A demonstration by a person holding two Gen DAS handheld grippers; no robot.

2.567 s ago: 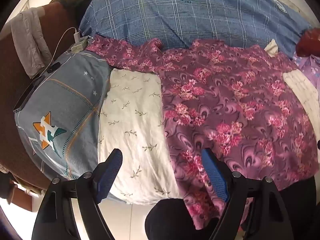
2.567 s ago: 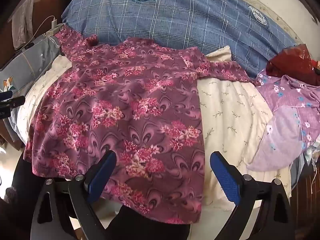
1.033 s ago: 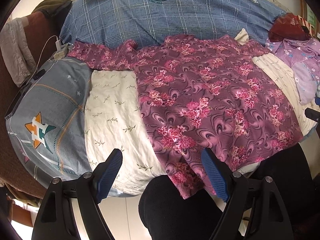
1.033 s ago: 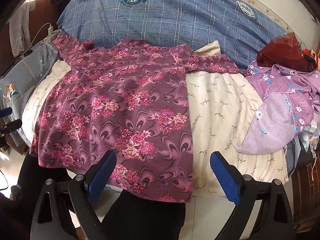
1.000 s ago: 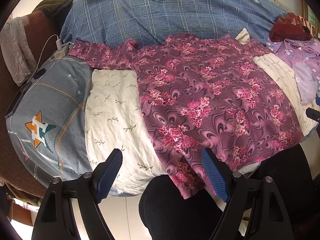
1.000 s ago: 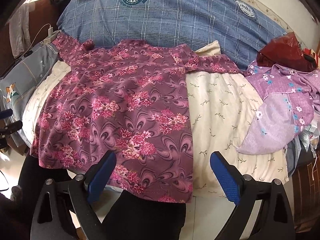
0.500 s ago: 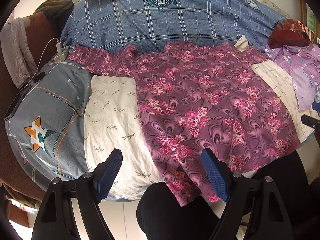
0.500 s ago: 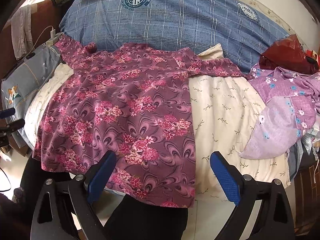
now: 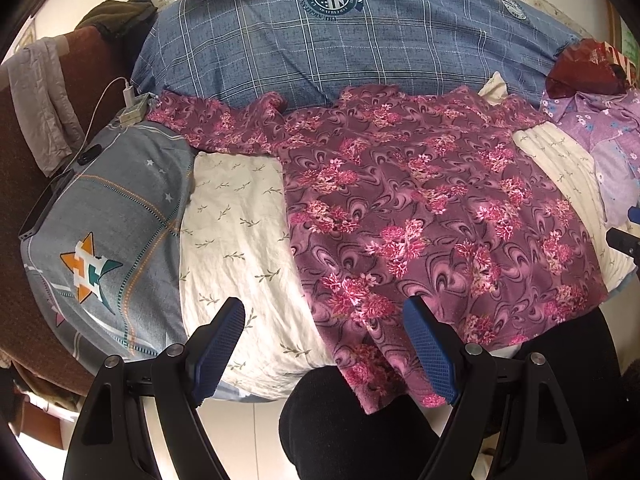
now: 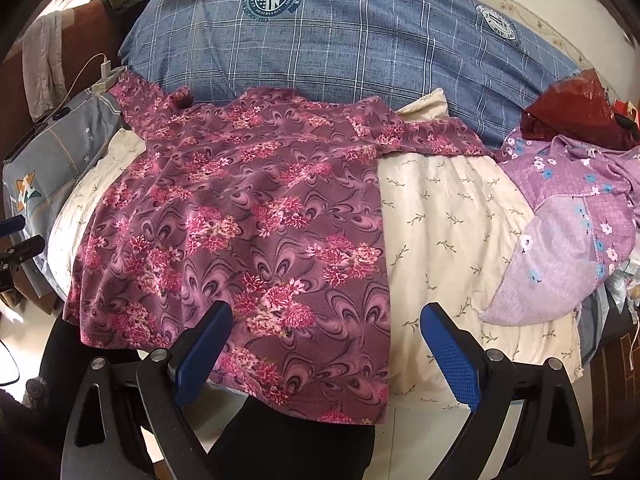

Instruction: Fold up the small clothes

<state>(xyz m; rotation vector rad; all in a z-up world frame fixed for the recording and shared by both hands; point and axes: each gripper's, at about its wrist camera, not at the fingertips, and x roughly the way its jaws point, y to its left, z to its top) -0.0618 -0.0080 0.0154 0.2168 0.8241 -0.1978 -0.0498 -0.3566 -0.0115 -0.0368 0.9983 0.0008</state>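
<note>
A maroon shirt with pink flowers lies spread flat on the cream sheet, sleeves out to both sides, hem hanging over the near bed edge. It also shows in the right wrist view. My left gripper is open and empty, held off the bed in front of the shirt's lower left hem. My right gripper is open and empty, in front of the shirt's lower right hem.
A blue checked quilt lies behind the shirt. A grey pillow with a star logo lies at left. A lilac flowered garment and a dark red bag lie at right. A charger and cable sit near the left sleeve.
Both grippers have drawn back from the bed and risen a little, so more of the shirt and quilt shows. The shirt lies unchanged. Both grippers stay open.
</note>
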